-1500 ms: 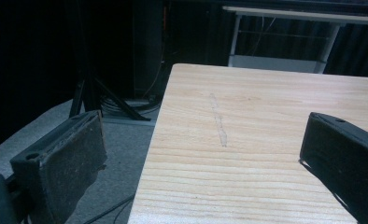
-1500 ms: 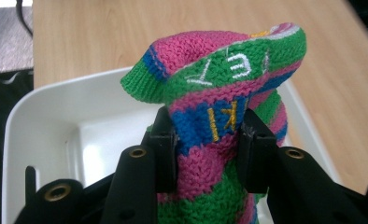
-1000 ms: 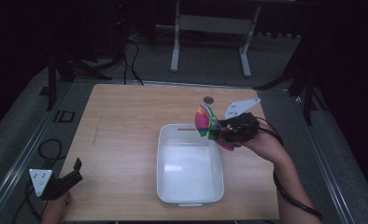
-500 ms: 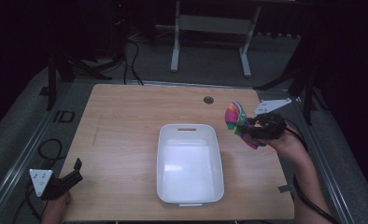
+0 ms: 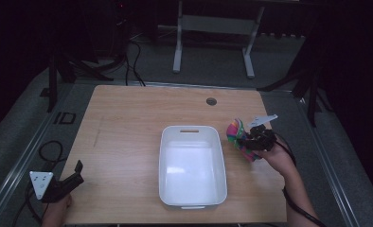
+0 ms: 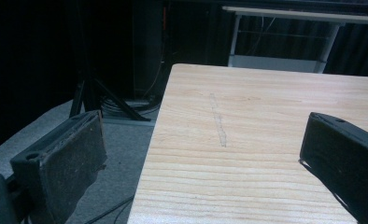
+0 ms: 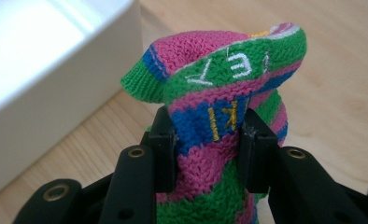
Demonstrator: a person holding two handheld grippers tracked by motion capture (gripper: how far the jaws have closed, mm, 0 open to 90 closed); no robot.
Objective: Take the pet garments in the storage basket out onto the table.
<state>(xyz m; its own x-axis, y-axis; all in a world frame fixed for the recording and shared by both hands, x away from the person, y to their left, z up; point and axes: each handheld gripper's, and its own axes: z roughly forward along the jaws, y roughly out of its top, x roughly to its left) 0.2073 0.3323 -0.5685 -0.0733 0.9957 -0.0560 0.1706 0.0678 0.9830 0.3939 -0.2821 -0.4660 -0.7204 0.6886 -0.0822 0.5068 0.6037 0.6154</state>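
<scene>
A striped knitted cloth (image 7: pixel 219 93) in pink, green and blue with stitched letters is pinched between the jaws of my right gripper (image 7: pixel 209 140), which is shut on it. From above, that gripper (image 5: pixel 252 140) holds the cloth (image 5: pixel 235 132) low over the wooden table (image 5: pixel 128 123), just right of the white bin (image 5: pixel 192 165). My left gripper (image 5: pixel 74 176) rests at the table's near left corner. Its jaws stand wide open, with bare table edge (image 6: pixel 247 154) and nothing else between them.
The white bin's side wall (image 7: pixel 42 79) stands close to the left of the cloth in the right gripper view. A round grommet hole (image 5: pixel 211 101) sits near the table's far edge. Cables and metal stand legs (image 5: pixel 213 42) lie on the floor beyond.
My right gripper has carried the cloth from above the bin's far right corner out to the right, then down and nearer beside the bin. The left gripper has stayed put.
</scene>
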